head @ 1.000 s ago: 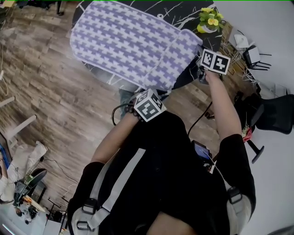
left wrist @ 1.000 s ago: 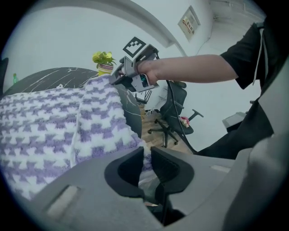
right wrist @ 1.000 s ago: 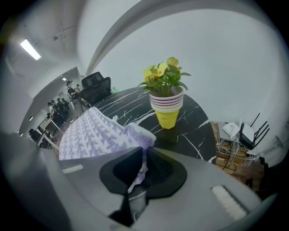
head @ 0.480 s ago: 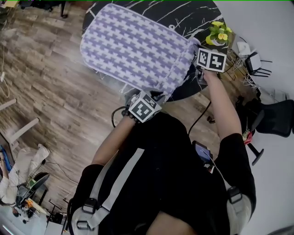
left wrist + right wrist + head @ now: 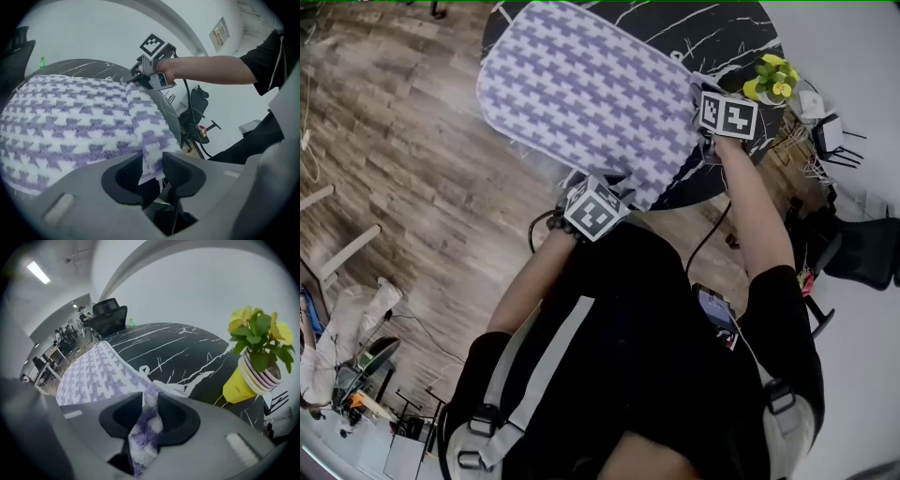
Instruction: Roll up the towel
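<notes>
Left gripper [image 5: 152, 164] and right gripper [image 5: 150, 412] are closed on corners of the towel [image 5: 581, 84], their jaws having just been opening. The towel is spread on a black marbled tabletop [image 5: 722, 37] over wooden floor [image 5: 394, 178].

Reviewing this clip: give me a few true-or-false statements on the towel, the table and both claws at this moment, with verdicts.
1. The towel lies spread open over the round black table. True.
2. The flower pot stands on the towel. False: it stands on bare tabletop beside the towel.
3. A towel corner sits between the jaws of the right claw. True; those jaws have just been opening.
4. The left claw is empty. False: another towel corner sits between its jaws, which have just been opening too.
5. The towel is plain white. False: it has a purple and white pattern.
</notes>
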